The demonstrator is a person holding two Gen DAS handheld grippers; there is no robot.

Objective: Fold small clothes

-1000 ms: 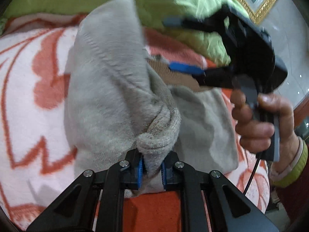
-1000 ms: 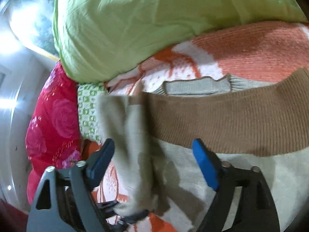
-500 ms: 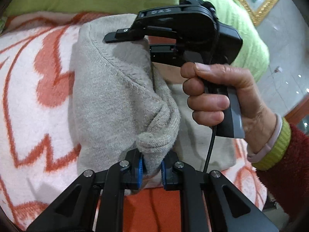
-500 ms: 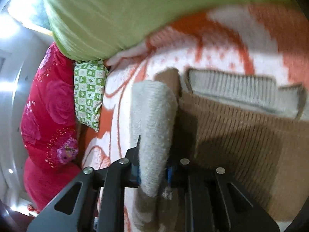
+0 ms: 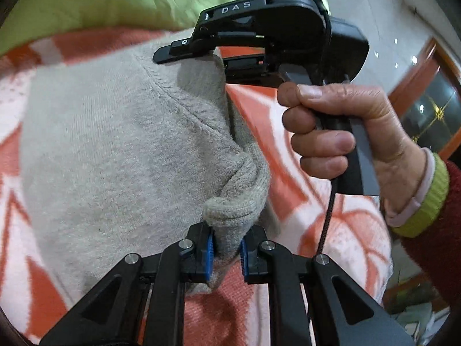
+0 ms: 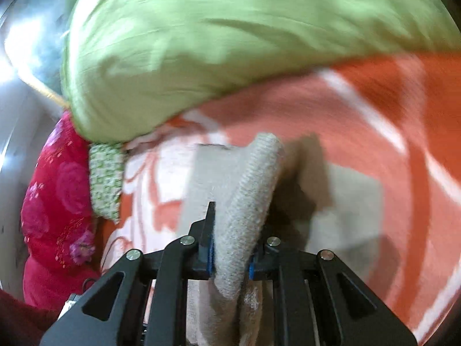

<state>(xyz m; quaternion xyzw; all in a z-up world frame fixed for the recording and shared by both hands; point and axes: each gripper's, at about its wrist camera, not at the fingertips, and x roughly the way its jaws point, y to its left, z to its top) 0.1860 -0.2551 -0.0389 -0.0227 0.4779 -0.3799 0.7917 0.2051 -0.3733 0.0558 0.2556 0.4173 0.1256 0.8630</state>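
Left gripper point(image 5: 226, 252) clamped on a bunched fold of the grey knit sweater point(image 5: 115, 150); right gripper point(image 6: 230, 259) pinching its ribbed edge point(image 6: 253, 190). Sweater is lifted between both, draped over the orange-and-white blanket point(image 5: 291, 155), green pillow point(image 6: 230, 43) behind. Person's hand point(image 5: 345, 132) grips the right handle.

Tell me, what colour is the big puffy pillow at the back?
Light green. The pillow shows best in the right wrist view.
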